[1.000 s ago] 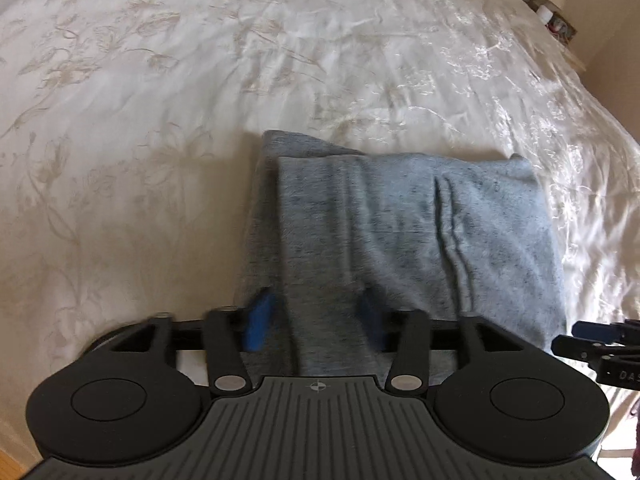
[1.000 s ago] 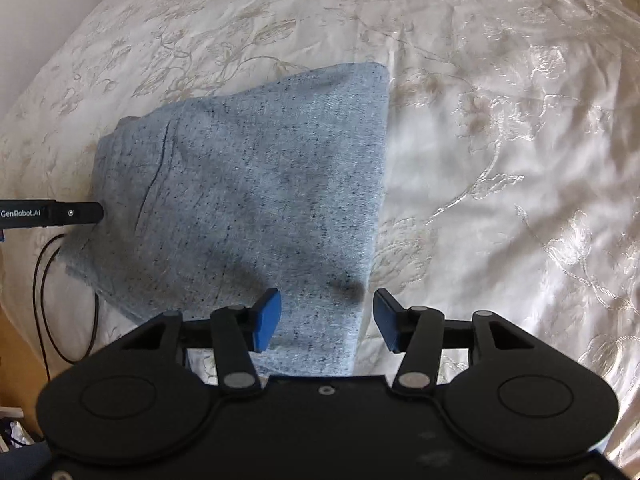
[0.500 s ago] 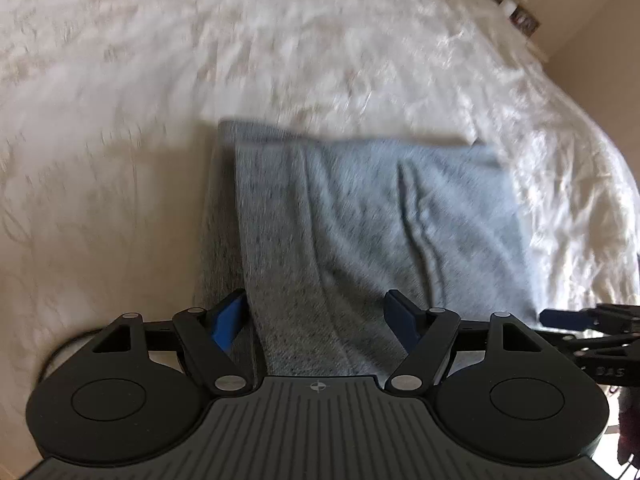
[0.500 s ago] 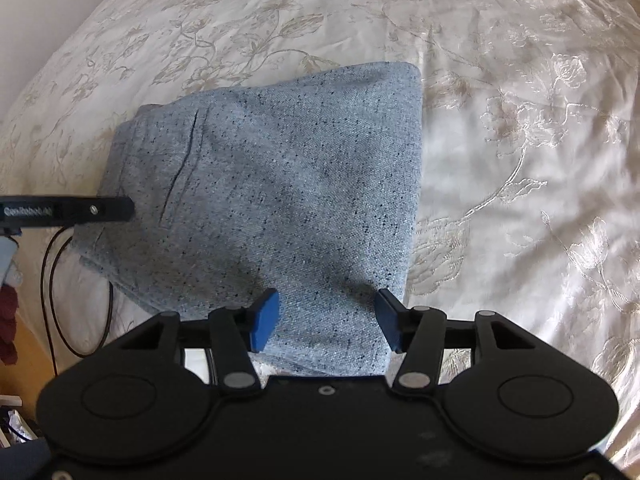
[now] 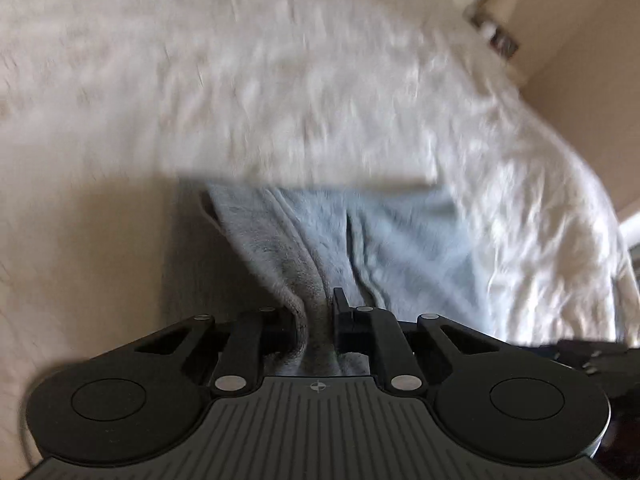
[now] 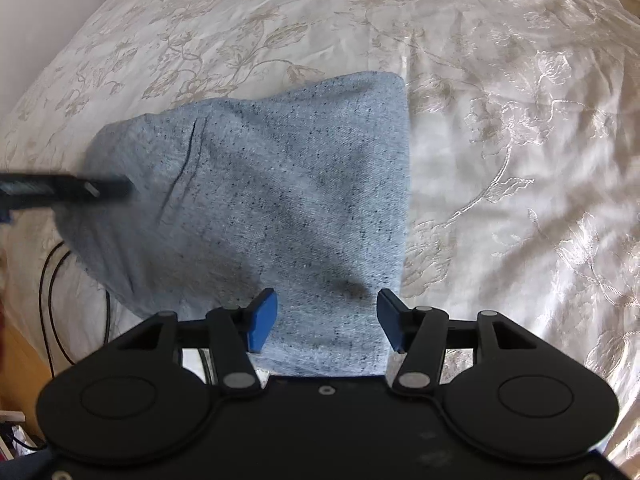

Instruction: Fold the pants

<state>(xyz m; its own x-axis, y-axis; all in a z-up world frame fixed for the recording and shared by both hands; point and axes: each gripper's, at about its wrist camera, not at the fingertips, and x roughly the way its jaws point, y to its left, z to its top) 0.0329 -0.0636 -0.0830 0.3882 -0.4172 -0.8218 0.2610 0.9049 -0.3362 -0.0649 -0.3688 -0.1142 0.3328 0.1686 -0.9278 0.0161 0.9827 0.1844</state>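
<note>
Right wrist view takes in the largest thing first: a cream bedspread [image 6: 500,120] with a pale floral pattern, filling the frame from near to far. On it lie the folded pants [image 6: 280,184], grey-blue speckled knit, a rough rectangle whose straight right edge runs from far to near and whose near end reaches under the camera. At the near left a dark cable [image 6: 52,304] loops down over the side of the bed.

The right gripper [image 6: 326,320] hangs over the near end of the pants with its blue pads well apart; the cloth lies below and between them, and neither pad presses on it. From the left edge of this view a black, blurred bar of the left gripper [image 6: 68,190] reaches to the pants' left end.

In the left wrist view, which is heavily blurred, the left gripper [image 5: 318,320] has just been closing, and its jaws now stand nearly together, clamped on a bunched ridge of the pants [image 5: 360,248] at their near left edge. The gathered cloth rises between the fingers, and the bedspread [image 5: 280,80] spreads beyond it.
</note>
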